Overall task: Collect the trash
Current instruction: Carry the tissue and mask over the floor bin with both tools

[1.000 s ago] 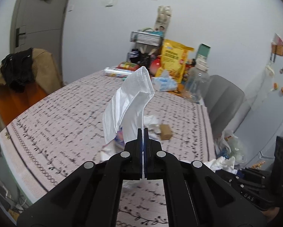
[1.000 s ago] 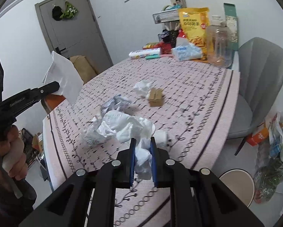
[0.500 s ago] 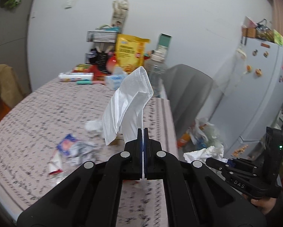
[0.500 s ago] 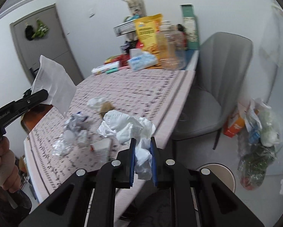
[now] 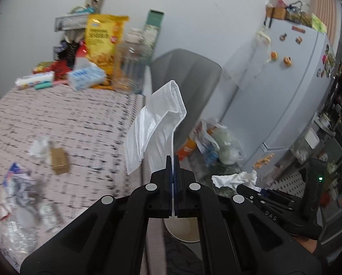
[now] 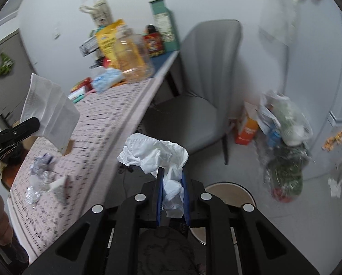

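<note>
While the left tool (image 5: 172, 160) pinches the lower edge of a white face mask (image 5: 156, 123) that stands up above its closed fingers, the right tool (image 6: 172, 178) clamps a crumpled white tissue (image 6: 156, 153) between its blue pads, held past the bench (image 6: 107, 123) edge over the floor; below it sits a round bin (image 6: 237, 189); on the patterned bench lie crumpled wrappers (image 5: 15, 181) and a small cardboard box (image 5: 60, 160); farther off stands a grey chair (image 6: 207, 68).

Table trash (image 5: 22, 183) is motion-blurred; the round bin (image 6: 239, 190) sits half hidden.
</note>
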`<act>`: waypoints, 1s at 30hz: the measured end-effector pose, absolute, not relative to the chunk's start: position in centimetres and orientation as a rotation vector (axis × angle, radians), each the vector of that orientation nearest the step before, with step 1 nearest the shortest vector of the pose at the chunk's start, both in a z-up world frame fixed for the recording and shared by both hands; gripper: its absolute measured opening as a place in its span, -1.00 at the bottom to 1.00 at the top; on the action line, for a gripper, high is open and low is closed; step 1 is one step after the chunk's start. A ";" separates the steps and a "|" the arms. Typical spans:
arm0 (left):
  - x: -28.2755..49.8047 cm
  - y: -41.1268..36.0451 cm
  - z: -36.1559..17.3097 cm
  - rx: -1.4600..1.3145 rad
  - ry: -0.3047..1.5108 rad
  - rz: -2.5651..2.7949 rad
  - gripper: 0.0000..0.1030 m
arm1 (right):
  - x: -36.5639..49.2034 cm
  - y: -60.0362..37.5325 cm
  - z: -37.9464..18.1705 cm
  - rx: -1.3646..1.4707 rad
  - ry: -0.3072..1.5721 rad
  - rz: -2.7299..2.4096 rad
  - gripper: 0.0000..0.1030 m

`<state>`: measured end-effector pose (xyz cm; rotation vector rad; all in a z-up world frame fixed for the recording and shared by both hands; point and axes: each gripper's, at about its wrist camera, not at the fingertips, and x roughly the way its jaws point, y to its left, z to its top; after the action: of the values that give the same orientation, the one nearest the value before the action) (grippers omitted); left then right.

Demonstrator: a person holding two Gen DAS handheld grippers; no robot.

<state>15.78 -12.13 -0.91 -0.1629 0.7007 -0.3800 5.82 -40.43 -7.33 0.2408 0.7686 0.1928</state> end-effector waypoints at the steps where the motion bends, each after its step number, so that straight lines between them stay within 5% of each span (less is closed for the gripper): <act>1: 16.4 -13.0 -1.5 -0.166 0.722 -0.400 -0.97 | 6.0 -41.0 -7.7 0.247 0.773 0.183 -0.69; 19: 21.7 -23.6 -10.1 -0.143 0.975 -0.541 -0.97 | 9.7 -49.2 -20.1 0.397 0.943 0.038 -0.65; 26: 23.3 -25.4 -13.7 -0.146 1.061 -0.524 -0.97 | 11.2 -50.0 -23.5 0.400 0.965 0.019 0.03; 30: 23.8 -26.4 -15.3 -0.140 1.102 -0.513 -0.97 | 11.3 -50.5 -24.3 0.420 0.979 0.021 0.17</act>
<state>23.76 -26.43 -15.28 -0.1399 1.1025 -0.5134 11.34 -50.50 -24.27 0.4198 0.9792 0.0208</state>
